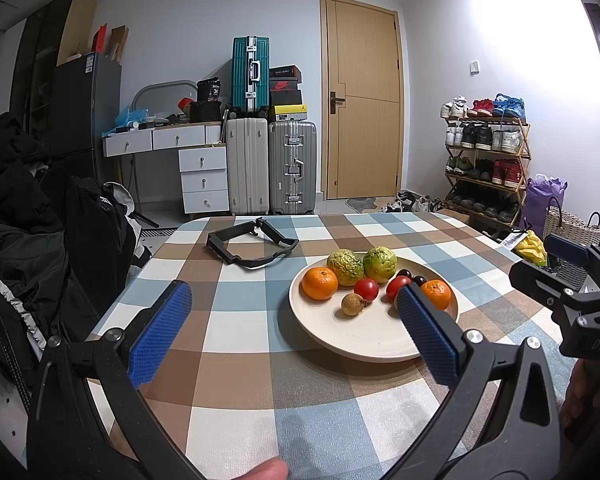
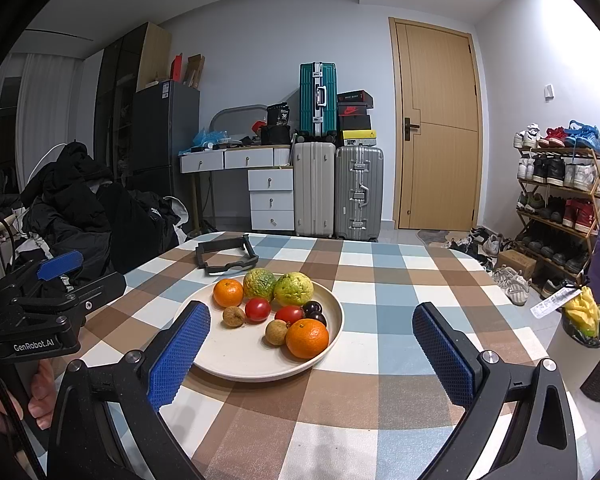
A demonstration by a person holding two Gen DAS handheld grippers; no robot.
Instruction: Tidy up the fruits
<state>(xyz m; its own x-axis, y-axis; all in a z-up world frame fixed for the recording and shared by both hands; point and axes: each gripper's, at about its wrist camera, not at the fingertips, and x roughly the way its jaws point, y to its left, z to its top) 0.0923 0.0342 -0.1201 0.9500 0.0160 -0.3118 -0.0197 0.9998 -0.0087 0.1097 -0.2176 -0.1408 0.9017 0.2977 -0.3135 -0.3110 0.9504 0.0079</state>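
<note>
All the fruits lie together on the cream plate [image 2: 204, 354] on the checked table [image 2: 380, 360]: two oranges [image 2: 307, 338], two green-yellow citrus [image 2: 294, 289], two tomatoes [image 2: 257, 309], two brown longans [image 2: 233, 316] and dark plums [image 2: 313, 307]. None shows on the cloth. The left gripper [image 1: 296, 312] and the right gripper [image 2: 312, 338] hover with fingers spread wide, holding nothing. This fits both fruits already gathered and fruits waiting to be sorted elsewhere; the pictures cannot settle which.
</note>
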